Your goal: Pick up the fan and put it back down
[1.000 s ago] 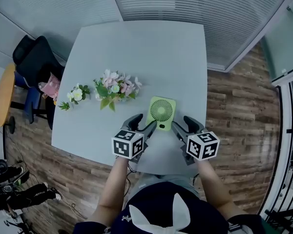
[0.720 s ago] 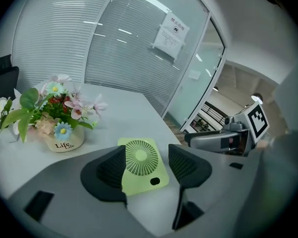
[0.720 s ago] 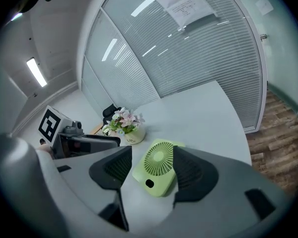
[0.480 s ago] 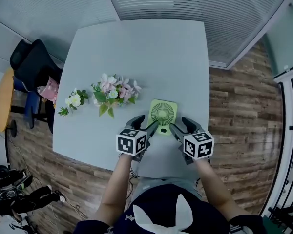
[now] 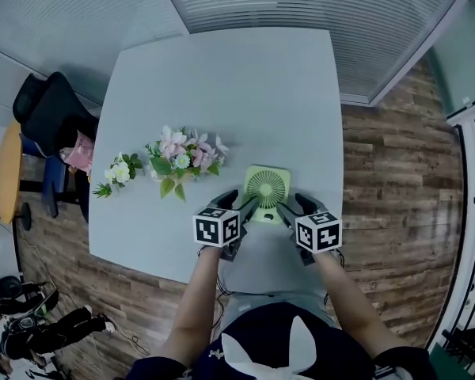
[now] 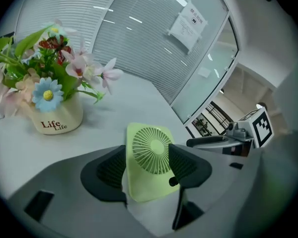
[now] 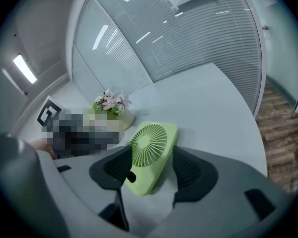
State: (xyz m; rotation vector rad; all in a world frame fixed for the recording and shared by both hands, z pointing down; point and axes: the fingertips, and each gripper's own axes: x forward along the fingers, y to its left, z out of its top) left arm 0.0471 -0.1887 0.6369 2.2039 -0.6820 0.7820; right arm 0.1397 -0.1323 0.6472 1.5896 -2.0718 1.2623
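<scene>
The light green fan (image 5: 267, 188) lies on the grey table (image 5: 222, 77) near its front edge. Both grippers are at its near end, one on each side. In the left gripper view the fan (image 6: 150, 158) shows between the jaws of my left gripper (image 5: 251, 206), and the right jaw covers part of its edge. In the right gripper view the fan (image 7: 150, 150) lies between the jaws of my right gripper (image 5: 283, 207), with a gap on its right side. Both grippers stand open around the fan, which rests on the table.
A cream pot of artificial flowers (image 5: 186, 153) stands left of the fan, also in the left gripper view (image 6: 54, 115). A smaller flower bunch (image 5: 119, 172) lies further left. A dark chair (image 5: 51, 109) stands beyond the table's left edge. Wooden floor (image 5: 396, 172) lies to the right.
Both grippers have moved forward and inward until their jaws reach the fan's near end. The fan has stayed where it was beside the flowers.
</scene>
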